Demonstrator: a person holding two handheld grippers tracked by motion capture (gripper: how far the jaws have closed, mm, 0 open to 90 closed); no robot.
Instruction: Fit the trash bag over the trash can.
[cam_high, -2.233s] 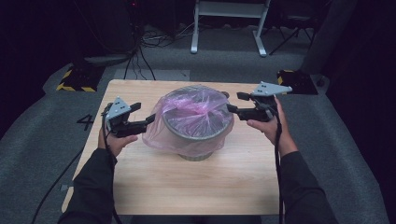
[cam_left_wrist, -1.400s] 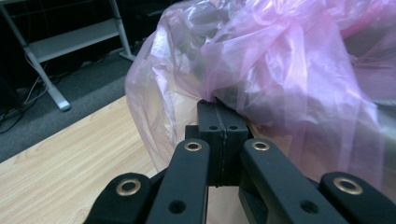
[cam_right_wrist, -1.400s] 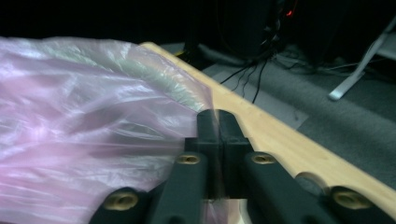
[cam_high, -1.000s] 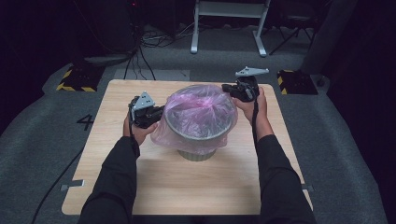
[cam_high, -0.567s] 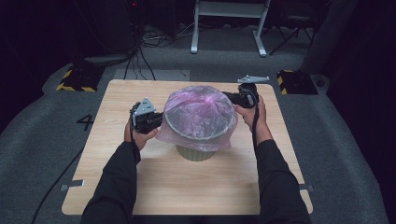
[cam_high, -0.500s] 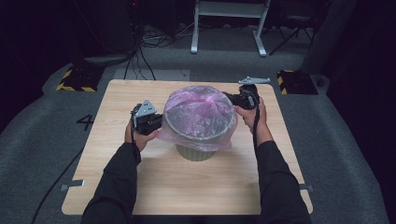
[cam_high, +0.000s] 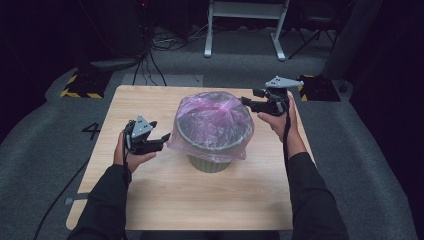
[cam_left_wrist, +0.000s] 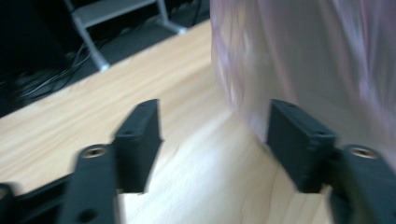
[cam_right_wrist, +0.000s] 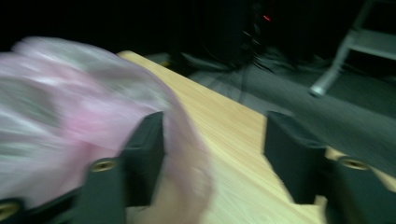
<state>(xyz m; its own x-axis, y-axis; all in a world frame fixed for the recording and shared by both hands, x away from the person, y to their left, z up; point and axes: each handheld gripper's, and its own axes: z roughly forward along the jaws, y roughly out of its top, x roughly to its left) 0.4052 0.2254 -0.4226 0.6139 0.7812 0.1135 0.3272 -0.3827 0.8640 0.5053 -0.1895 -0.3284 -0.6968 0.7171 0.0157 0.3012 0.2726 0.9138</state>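
Note:
A pink plastic bag (cam_high: 212, 117) lines an olive bin (cam_high: 207, 164) in the middle of the wooden table (cam_high: 150, 200), its skirt hanging over the rim. My left gripper (cam_high: 161, 142) sits low on the left, just off the bag's hem. Its jaws have just been opening, with bare table between them in the left gripper view (cam_left_wrist: 215, 121) and the bag (cam_left_wrist: 317, 56) beside the right jaw. My right gripper (cam_high: 249, 98) hovers by the far right of the rim. Its jaws have also just been opening, empty (cam_right_wrist: 215, 135), with the blurred bag (cam_right_wrist: 70, 93) at the left jaw.
Grey carpet surrounds the table. A white metal frame (cam_high: 245, 25) and cables lie on the floor beyond the far edge. Yellow-and-black striped blocks (cam_high: 80, 85) (cam_high: 320, 85) sit near the two far corners.
Both grippers were shut at the bag's rim and have let go. The left one dropped away to the left and nearer the person; the right one drew back to the right.

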